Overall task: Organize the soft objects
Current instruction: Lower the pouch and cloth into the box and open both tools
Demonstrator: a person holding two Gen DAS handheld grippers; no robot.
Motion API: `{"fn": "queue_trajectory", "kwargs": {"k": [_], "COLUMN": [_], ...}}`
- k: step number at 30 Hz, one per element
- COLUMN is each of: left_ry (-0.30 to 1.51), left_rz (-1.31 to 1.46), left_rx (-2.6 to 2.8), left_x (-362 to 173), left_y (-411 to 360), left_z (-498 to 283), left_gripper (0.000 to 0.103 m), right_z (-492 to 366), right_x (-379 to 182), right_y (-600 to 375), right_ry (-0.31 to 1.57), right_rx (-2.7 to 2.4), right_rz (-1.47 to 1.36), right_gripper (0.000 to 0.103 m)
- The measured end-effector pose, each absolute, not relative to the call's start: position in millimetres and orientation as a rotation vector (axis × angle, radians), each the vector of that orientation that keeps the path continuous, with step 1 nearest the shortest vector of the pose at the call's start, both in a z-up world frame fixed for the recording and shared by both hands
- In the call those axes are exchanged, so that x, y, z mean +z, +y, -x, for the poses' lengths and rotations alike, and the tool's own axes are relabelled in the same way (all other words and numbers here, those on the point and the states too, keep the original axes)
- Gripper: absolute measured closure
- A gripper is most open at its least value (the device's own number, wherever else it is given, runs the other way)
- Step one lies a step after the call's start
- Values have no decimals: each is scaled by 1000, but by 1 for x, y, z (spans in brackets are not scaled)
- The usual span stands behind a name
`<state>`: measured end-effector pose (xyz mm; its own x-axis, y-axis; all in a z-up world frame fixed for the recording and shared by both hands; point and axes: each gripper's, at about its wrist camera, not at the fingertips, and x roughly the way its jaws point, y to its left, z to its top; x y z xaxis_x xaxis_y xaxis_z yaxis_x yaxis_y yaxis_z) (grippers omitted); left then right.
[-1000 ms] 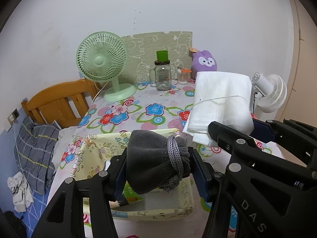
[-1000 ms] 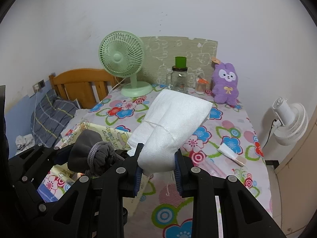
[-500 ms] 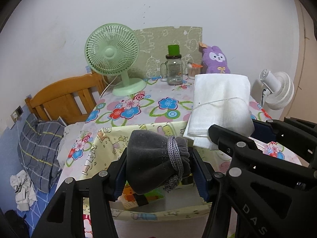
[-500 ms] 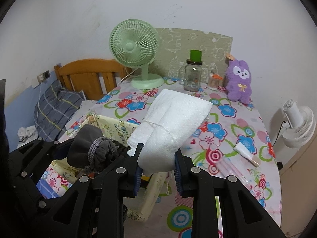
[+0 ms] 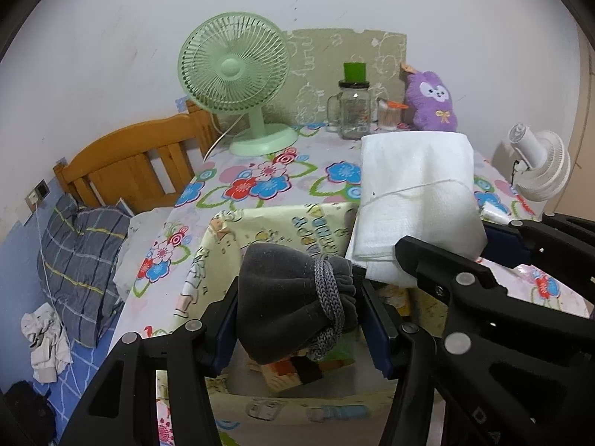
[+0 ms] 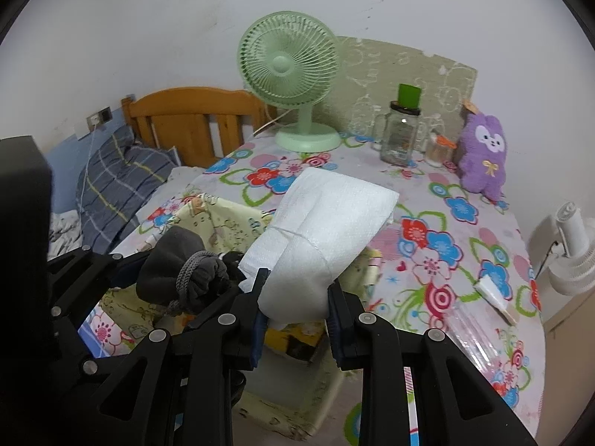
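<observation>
Left wrist view puts the grey drawstring pouch (image 5: 293, 301) dead centre, pinched between the jaws of my left gripper (image 5: 299, 319), its cord knot wrapped round the neck and facing the camera. It hangs in the air over the open mouth of the yellow cartoon-print fabric bin (image 5: 223, 238), which sits on the near part of the flowered tablecloth (image 5: 260, 182). Just beside it, to the right, I hold the folded white towel bundle (image 6: 327, 230), tied with a thin string, squeezed at its lower end by my right gripper (image 6: 295, 310); its upper end sticks up and away toward the table's far side. The two loads sit close together, nearly touching at the towel's lower corner.

Inside the bin I can make out some coloured items at the bottom, too hidden to name. Further off stand a green desk fan (image 5: 238, 74), a glass jar with a green lid (image 5: 353, 111) and a purple plush rabbit (image 6: 483, 152) against the wall.

I judge this to be the carry-and-drop step: both soft things are gripped and poised above the bin. Next I'd want each lowered inside the rim before the jaws spread, pouch first, keeping the long towel from catching the bin's floppy edge.
</observation>
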<state>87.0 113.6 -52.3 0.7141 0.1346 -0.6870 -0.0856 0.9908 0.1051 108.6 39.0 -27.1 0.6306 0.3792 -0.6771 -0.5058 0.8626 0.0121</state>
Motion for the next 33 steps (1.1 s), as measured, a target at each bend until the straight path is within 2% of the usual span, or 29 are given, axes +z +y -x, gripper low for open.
{"fn": "queue_trajectory", "kwargs": {"k": [7,14,19,23,26,30,33], "left_ry": [804,809,830,835,836,841,844], "left_rz": [-56,-37,-27,7,23,36,50], "left_rx": [147,186,158,133,128,128,127], "left_x": [-63,-65,-65,-64,-62,-62,-63], "left_y": [126,142,142,141,141,143,142], "left_z": [-93,-92,-92,-88,-84,-80,-77], "left_gripper": [42,27,24,12,11,11,10], "right_z": [-114,-118,-120,-121,-120,-116,-115], "right_x": [-36,-38,-40,-41,-40,-39,-39], "right_y": [53,68,72,73,74,78,78], "right_ry": [756,760,772,789,792,785,779], "right_rx": [550,607,618,632,647,664,660], "right_rz": [209,218,216,205,206,234,244], "right_gripper": [73,73,73,73,72,63,45]}}
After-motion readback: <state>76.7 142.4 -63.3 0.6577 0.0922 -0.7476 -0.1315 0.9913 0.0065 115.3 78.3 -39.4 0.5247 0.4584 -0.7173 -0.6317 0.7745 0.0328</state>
